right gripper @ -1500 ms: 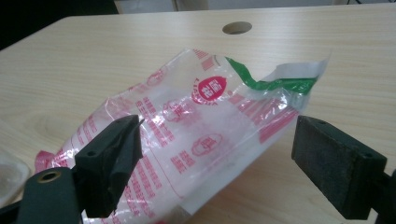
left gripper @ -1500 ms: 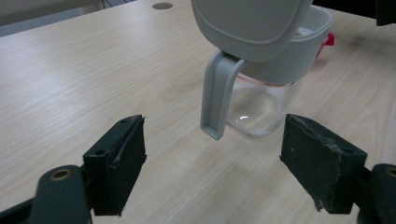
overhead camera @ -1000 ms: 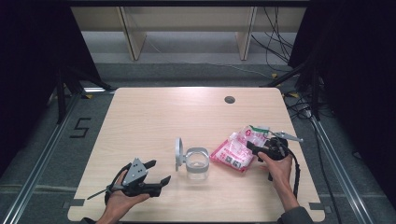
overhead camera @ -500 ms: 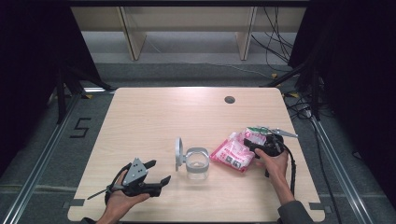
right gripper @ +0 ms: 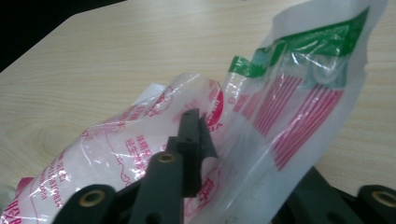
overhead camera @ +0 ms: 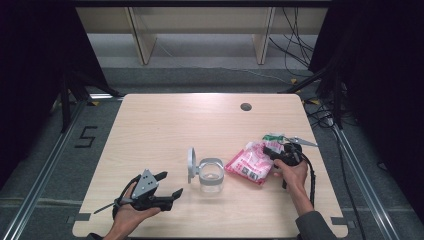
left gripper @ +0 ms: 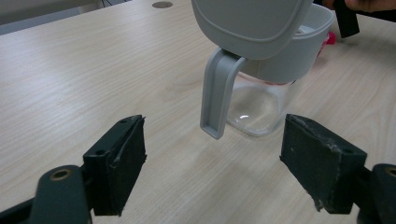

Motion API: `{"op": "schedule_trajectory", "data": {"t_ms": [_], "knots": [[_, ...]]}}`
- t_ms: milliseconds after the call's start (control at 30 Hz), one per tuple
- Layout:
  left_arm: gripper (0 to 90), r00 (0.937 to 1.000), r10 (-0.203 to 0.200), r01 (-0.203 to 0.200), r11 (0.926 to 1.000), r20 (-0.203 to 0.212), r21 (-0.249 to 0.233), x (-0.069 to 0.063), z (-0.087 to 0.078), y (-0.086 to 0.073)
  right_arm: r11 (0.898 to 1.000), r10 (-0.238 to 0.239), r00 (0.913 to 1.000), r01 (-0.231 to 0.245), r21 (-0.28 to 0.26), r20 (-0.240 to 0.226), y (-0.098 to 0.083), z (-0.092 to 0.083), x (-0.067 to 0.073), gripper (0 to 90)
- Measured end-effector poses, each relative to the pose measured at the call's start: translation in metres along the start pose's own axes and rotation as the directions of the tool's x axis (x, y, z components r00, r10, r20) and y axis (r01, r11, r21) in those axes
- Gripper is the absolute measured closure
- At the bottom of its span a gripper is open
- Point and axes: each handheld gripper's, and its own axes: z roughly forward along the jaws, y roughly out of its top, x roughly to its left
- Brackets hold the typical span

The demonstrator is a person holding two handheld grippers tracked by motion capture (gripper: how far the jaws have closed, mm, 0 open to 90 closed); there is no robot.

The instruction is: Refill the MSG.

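Note:
A pink-and-white plastic bag (overhead camera: 247,164) with a green top edge lies at the table's right. My right gripper (overhead camera: 280,152) is at its right end. Its jaws have just been closing and now pinch the bag (right gripper: 289,107) near the green strip, one black pad (right gripper: 192,140) pressed into the film and the other behind it. A clear jar (overhead camera: 210,176) with a grey rim stands mid-table, its grey lid (overhead camera: 191,164) hinged up on the left side. My left gripper (overhead camera: 167,186) rests near the front left, open and empty, with its jaws (left gripper: 212,172) pointed at the jar (left gripper: 261,100) and apart from it.
The light wooden table (overhead camera: 165,125) has a round cable hole (overhead camera: 245,106) at the back right. Cables trail over the floor to the right, and shelving legs stand behind the table. The front edge runs just below both hands.
The right gripper's jaws went from wide open around the bag's end to pinched on it, and the hand shifted slightly left. The left hand, jar and lid have not moved.

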Motion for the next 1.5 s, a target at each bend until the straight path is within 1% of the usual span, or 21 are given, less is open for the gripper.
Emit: {"op": "schedule_trajectory", "data": {"t_ms": [67, 200, 267, 333, 367, 467, 500, 533, 633, 700, 733, 833, 867, 933, 1000, 1067, 1133, 1367, 1400, 1467, 1500], "knots": [[21.3, 1.0000, 0.003, -0.003, 1.0000, 0.000, 0.001, 0.000, 0.000, 0.000, 0.999, 0.029, 0.9996, -0.029, -0.018, -0.002, -0.001, 0.000, 0.004, 83.2], [21.3, 1.0000, 0.001, -0.001, 1.0000, 0.001, -0.003, 0.000, 0.000, 0.000, 0.999, -0.024, 0.9993, 0.024, -0.028, -0.030, 0.001, -0.001, 0.003, 89.5], [21.3, 1.0000, 0.000, 0.000, 1.0000, -0.001, -0.001, 0.000, 0.000, 0.000, 1.000, 0.009, 0.9990, -0.010, -0.019, -0.044, 0.000, -0.002, 0.007, 90.0], [21.3, 1.0000, -0.003, 0.003, 1.0000, 0.000, -0.004, 0.000, 0.000, 0.000, 0.999, -0.043, 0.9987, 0.043, -0.033, -0.028, 0.001, -0.003, 0.005, 90.0], [21.3, 1.0000, 0.000, 0.000, 1.0000, 0.001, -0.004, 0.000, 0.000, 0.000, 1.000, 0.001, 0.9996, -0.002, -0.016, -0.027, 0.001, -0.004, 0.009, 90.0], [21.3, 1.0000, -0.002, 0.002, 1.0000, -0.002, -0.004, 0.000, 0.000, 0.000, 0.998, -0.057, 0.9981, 0.056, -0.030, -0.025, 0.002, -0.003, 0.006, 90.0], [21.3, 1.0000, -0.001, 0.001, 1.0000, -0.001, -0.005, 0.000, 0.000, 0.000, 0.999, -0.016, 0.9990, 0.015, -0.033, -0.042, 0.001, -0.003, 0.010, 90.0], [21.3, 1.0000, 0.000, 0.000, 1.0000, -0.003, -0.006, 0.000, 0.000, 0.000, 0.996, -0.077, 0.9966, 0.076, -0.046, -0.029, 0.002, -0.003, 0.006, 90.0], [21.3, 1.0000, -0.001, 0.001, 0.9999, 0.001, -0.011, 0.000, 0.000, 0.000, 0.998, -0.047, 0.9978, 0.044, -0.054, -0.047, 0.003, -0.006, 0.014, 90.0], [21.3, 1.0000, 0.003, -0.003, 0.9999, 0.000, -0.013, -0.001, 0.000, 0.000, 0.991, -0.110, 0.9925, 0.105, -0.086, -0.052, 0.006, -0.008, 0.013, 90.0], [21.3, 1.0000, 0.000, 0.000, 0.9999, 0.005, -0.010, -0.001, 0.000, 0.000, 0.992, -0.095, 0.9938, 0.090, -0.086, -0.057, 0.007, -0.010, 0.019, 90.0], [21.4, 0.9999, -0.008, 0.008, 0.9999, 0.009, -0.008, -0.003, 0.000, 0.000, 0.979, -0.175, 0.9825, 0.167, -0.118, -0.063, 0.016, -0.019, 0.034, 90.0], [21.4, 0.9999, -0.002, 0.003, 1.0000, 0.011, -0.009, -0.004, 0.000, 0.000, 0.967, -0.225, 0.9727, 0.216, -0.139, -0.056, 0.018, -0.020, 0.035, 90.0], [21.4, 0.9998, 0.004, -0.004, 1.0000, 0.018, -0.006, -0.006, 0.000, 0.000, 0.968, -0.223, 0.9712, 0.211, -0.139, -0.083, 0.019, -0.027, 0.045, 90.0], [21.6, 0.9997, 0.002, -0.002, 1.0000, 0.025, -0.008, -0.008, 0.000, 0.000, 0.957, -0.263, 0.9604, 0.247, -0.155, -0.093, 0.020, -0.032, 0.049, 90.0], [21.6, 0.9996, 0.012, -0.012, 0.9999, 0.026, -0.001, -0.010, 0.000, 0.000, 0.960, -0.245, 0.9630, 0.225, -0.166, -0.112, 0.019, -0.040, 0.057, 90.0], [21.7, 0.9994, 0.012, -0.012, 0.9999, 0.034, 0.001, -0.012, 0.000, 0.000, 0.945, -0.289, 0.9506, 0.264, -0.196, -0.114, 0.021, -0.043, 0.059, 90.0], [22.1, 0.9991, 0.018, -0.018, 0.9998, 0.039, 0.001, -0.016, 0.001, -0.001, 0.925, -0.329, 0.9323, 0.287, -0.250, -0.149, 0.026, -0.061, 0.077, 90.0], [22.1, 0.9991, 0.018, -0.018, 0.9998, 0.039, 0.001, -0.017, 0.001, -0.001, 0.911, -0.358, 0.9221, 0.310, -0.272, -0.148, 0.028, -0.062, 0.078, 90.0], [22.2, 0.9986, 0.023, -0.023, 0.9997, 0.049, 0.007, -0.019, 0.001, -0.001, 0.914, -0.353, 0.9244, 0.308, -0.265, -0.143, 0.030, -0.069, 0.083, 90.0], [22.5, 0.9982, 0.030, -0.030, 0.9995, 0.052, 0.010, -0.019, 0.001, -0.001, 0.882, -0.407, 0.9050, 0.356, -0.308, -0.122, 0.032, -0.068, 0.082, 90.0]]}}
